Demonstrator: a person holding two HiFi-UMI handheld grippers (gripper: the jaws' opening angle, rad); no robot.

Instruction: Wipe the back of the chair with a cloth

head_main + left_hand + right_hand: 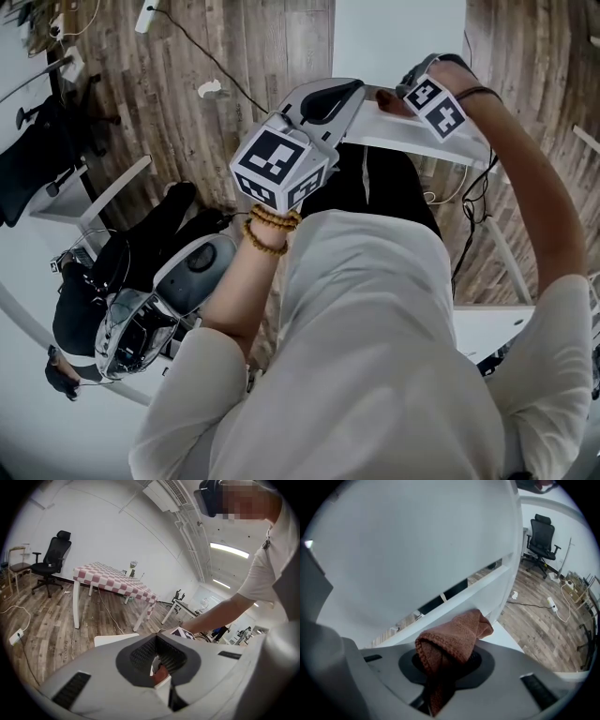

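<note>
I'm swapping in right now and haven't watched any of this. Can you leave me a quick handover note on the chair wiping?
Left gripper: shut, holding nothing, raised next to the right one.
Right gripper: shut on the brown cloth.
The white chair back is directly in front of the cloth. The cloth's tip is close against it, but contact is unclear.
Done: the cloth is gripped and at the chair back. How much has been wiped can't be told.
Left: wipe across the back's surface with the cloth.
</note>
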